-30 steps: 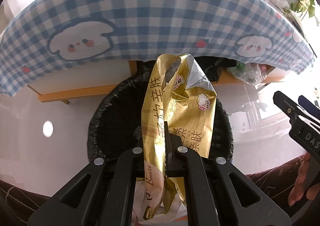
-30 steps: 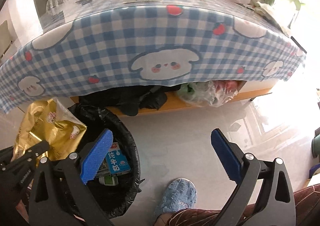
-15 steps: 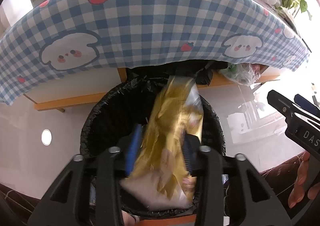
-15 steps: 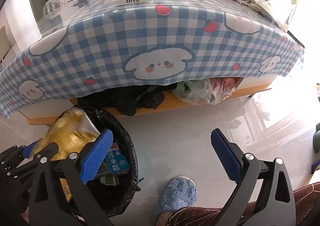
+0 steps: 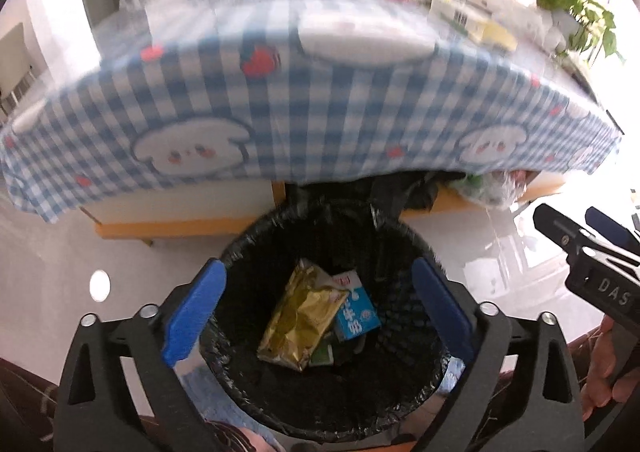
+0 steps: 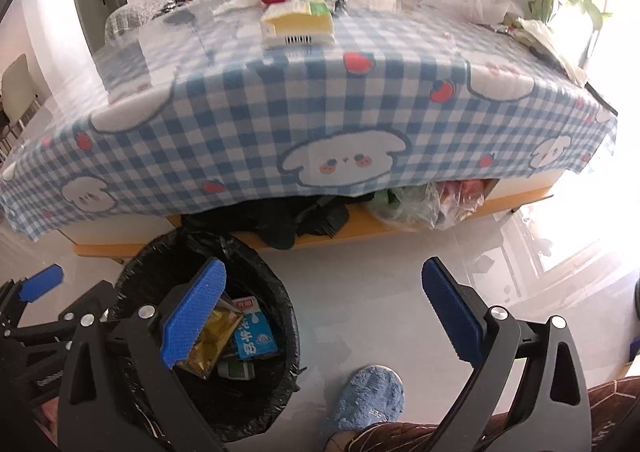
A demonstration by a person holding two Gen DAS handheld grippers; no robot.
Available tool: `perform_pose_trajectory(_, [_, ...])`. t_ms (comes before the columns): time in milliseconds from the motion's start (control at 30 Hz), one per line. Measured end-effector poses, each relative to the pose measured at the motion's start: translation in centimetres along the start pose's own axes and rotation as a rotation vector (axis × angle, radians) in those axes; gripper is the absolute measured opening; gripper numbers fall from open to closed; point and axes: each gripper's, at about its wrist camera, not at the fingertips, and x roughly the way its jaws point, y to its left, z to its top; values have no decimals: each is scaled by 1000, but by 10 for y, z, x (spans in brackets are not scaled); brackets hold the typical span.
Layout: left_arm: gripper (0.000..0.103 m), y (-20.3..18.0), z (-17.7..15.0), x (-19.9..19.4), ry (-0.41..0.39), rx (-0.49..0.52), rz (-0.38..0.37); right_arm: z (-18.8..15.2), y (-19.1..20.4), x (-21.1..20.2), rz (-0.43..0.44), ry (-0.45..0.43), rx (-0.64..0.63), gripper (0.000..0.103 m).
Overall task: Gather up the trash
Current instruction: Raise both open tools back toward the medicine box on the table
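The left gripper [image 5: 316, 292] was opening, empty, over the bin [image 5: 248, 244] holding the gold wrapper [image 5: 304, 320]. Only the right view showed a slipper [image 6: 368, 396]; the right gripper [image 6: 324, 292] gaped, lettered "DAS".

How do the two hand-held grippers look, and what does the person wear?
Each hand-held gripper, left and right, has a black triangular frame with cut-outs, silver rivets and ribbed blue finger pads. White letters "DAS" mark the right one's side. The person wears a fluffy light-blue slipper and dark brown patterned clothing.
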Motion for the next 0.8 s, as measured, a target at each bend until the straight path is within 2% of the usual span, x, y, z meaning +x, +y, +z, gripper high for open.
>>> perform_pose_trajectory(233, [97,4,16,-27,-39,-31,-22,18,-3,-25,22,-52,15,95])
perform_pose_trajectory(367, [97,3,27,-41,-65,-13,-39,34,-5,-44,28,-94,17,95])
perform_pose_trajectory(533, [97,5,43,-46,-56,-7,-59,56,-4,-63,24,-139,7,95])
perform_pose_trajectory(800, [97,4,87,-68,-105,0,-63,88,0,-72,26,-156,-29,95])
